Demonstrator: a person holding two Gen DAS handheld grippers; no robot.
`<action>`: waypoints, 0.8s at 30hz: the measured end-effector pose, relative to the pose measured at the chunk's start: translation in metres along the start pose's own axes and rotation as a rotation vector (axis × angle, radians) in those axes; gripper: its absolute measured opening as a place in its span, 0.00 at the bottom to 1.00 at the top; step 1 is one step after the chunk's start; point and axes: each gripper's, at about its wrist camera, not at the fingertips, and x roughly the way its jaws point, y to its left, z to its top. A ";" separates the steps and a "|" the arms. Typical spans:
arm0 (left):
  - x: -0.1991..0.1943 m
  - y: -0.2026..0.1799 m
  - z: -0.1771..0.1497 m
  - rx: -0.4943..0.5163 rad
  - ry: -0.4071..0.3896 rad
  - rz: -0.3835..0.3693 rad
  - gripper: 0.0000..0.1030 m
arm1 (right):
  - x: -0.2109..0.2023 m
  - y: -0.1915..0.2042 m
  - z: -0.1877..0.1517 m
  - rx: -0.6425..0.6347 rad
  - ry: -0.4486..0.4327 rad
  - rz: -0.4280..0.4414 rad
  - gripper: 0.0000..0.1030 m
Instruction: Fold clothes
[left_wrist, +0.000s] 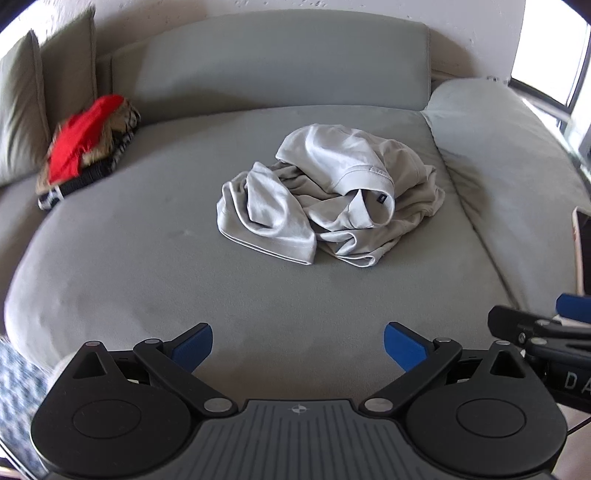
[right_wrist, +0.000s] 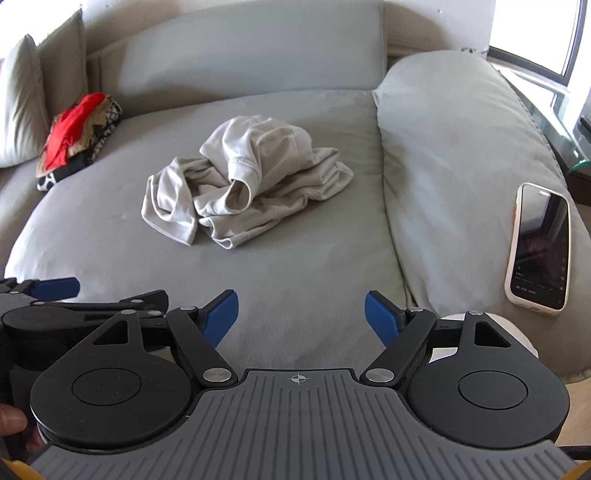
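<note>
A crumpled light grey garment (left_wrist: 328, 195) lies in a heap in the middle of the grey sofa seat (left_wrist: 166, 266); the right wrist view shows the same garment (right_wrist: 243, 184) left of centre. My left gripper (left_wrist: 298, 347) hovers at the seat's front edge, well short of the heap, open and holding nothing. My right gripper (right_wrist: 301, 317) is beside it on the right, also open and holding nothing, and it too is short of the garment. Both have blue fingertip pads (left_wrist: 194, 345).
A pile of red, tan and black-and-white clothes (left_wrist: 86, 151) rests at the back left against olive cushions (left_wrist: 22, 110). A phone (right_wrist: 539, 247) lies on the padded right armrest (right_wrist: 454, 166). The backrest (left_wrist: 280, 62) rises behind. A window and glass table are at far right.
</note>
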 end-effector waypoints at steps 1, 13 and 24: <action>0.002 0.001 0.000 -0.008 0.004 0.006 0.98 | 0.001 -0.001 0.000 0.001 0.000 0.002 0.79; 0.023 0.042 0.016 -0.178 0.013 0.004 0.79 | 0.041 0.005 0.039 -0.033 -0.105 0.070 0.79; 0.053 0.070 0.039 -0.250 -0.012 -0.012 0.76 | 0.119 0.028 0.102 -0.050 -0.154 0.181 0.63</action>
